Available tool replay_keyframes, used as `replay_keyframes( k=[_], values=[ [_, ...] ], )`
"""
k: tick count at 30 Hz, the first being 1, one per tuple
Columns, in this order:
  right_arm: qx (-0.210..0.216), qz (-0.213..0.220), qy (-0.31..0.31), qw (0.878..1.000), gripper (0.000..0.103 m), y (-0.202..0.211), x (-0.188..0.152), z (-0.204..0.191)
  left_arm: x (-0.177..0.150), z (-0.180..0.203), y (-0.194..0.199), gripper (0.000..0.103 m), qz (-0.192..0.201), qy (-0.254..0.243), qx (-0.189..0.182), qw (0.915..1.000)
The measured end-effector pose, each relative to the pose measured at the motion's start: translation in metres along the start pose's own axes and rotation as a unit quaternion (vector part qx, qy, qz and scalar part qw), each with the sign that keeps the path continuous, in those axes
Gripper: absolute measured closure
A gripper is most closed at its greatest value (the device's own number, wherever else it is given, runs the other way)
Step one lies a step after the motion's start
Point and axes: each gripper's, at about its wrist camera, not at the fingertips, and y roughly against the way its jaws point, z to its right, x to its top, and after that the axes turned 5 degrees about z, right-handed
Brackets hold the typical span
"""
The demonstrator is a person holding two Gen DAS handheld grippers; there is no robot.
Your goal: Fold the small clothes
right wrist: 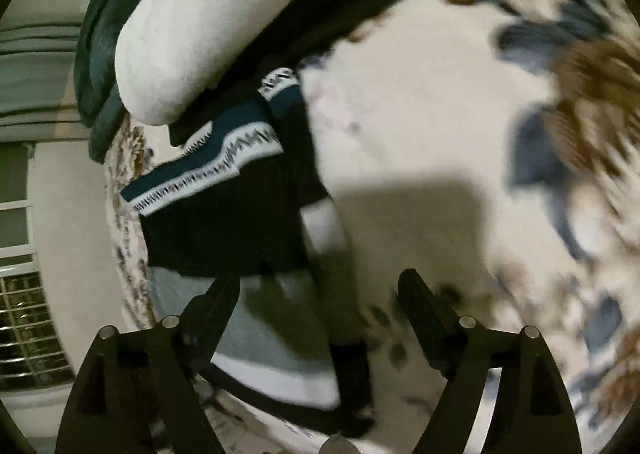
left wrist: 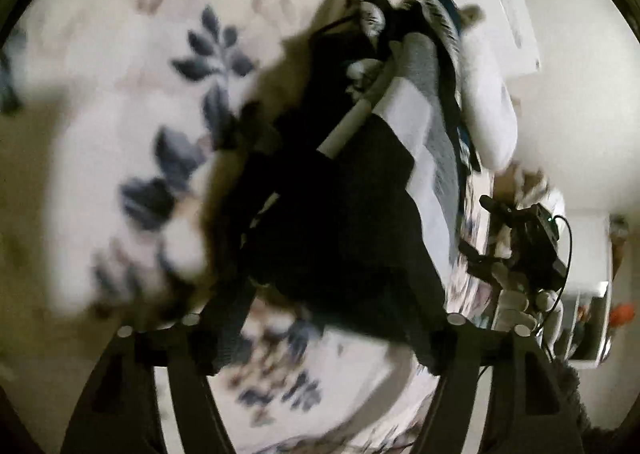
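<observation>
Both of my tongs hang over the floral bedsheet (right wrist: 420, 141), and the clothes pile sits on that sheet. My left gripper (left wrist: 320, 338) has its jaws spread wide, with a black garment (left wrist: 340, 238) draped between and over them; blur keeps me from telling whether either finger actually pinches the cloth. Beyond that garment on the sheet lie a grey-and-white sock (left wrist: 420, 93) and a white pillow (left wrist: 488, 101). My right gripper (right wrist: 316, 314) stands open and holds nothing, its left finger over a grey-and-white piece (right wrist: 280, 346) at the near end of the pile. Farther along the sheet lies a black and teal patterned garment (right wrist: 224, 189), partly under the white pillow (right wrist: 224, 13).
</observation>
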Motion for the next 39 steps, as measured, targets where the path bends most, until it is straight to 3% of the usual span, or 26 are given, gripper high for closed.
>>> replay_keyframes(
  k=[5, 9, 14, 19, 25, 27, 29, 30, 31, 33, 39],
  values=[
    [0.022, -0.037, 0.014, 0.999, 0.016, -0.040, 0.048, -0.005, -0.004, -0.016, -0.008, 0.030, 0.057, 0.089, -0.033, 0.9938],
    [0.039, -0.068, 0.032, 0.996, 0.012, -0.063, 0.073, -0.012, -0.029, -0.024, 0.007, 0.029, 0.062, 0.136, -0.055, 0.9872],
    [0.050, -0.094, 0.059, 0.993, 0.012, -0.071, 0.081, -0.021, -0.059, -0.030, -0.003, 0.028, 0.056, 0.160, -0.059, 0.9837],
    [0.056, -0.107, 0.060, 0.991, 0.012, -0.078, 0.083, -0.026, -0.035, -0.015, -0.030, 0.028, 0.093, 0.153, -0.071, 0.9813],
    [0.087, -0.109, 0.063, 0.988, 0.012, -0.091, 0.085, -0.035, -0.036, -0.003, -0.036, 0.027, 0.142, 0.168, -0.067, 0.9733],
    [0.103, -0.105, 0.055, 0.988, 0.013, -0.094, 0.082, -0.036, -0.028, -0.004, -0.029, 0.035, 0.155, 0.180, -0.069, 0.9690],
    [0.112, -0.096, 0.055, 0.988, 0.025, -0.096, 0.078, -0.039, -0.018, -0.002, -0.020, 0.069, 0.161, 0.180, -0.074, 0.9675],
    [0.113, -0.095, 0.059, 0.987, 0.048, -0.096, 0.075, -0.040, -0.013, -0.001, -0.016, 0.072, 0.162, 0.177, -0.073, 0.9679],
    [0.108, -0.094, 0.062, 0.988, 0.063, -0.097, 0.073, -0.039, -0.008, 0.001, -0.010, 0.076, 0.165, 0.172, -0.072, 0.9686],
    [0.109, -0.083, 0.049, 0.989, 0.083, -0.096, 0.067, -0.034, 0.005, 0.006, 0.005, 0.078, 0.166, 0.149, -0.068, 0.9724],
    [0.122, -0.031, -0.008, 0.992, 0.090, -0.058, 0.016, -0.024, 0.041, 0.021, 0.043, 0.080, 0.123, 0.053, -0.057, 0.9893]
  ],
)
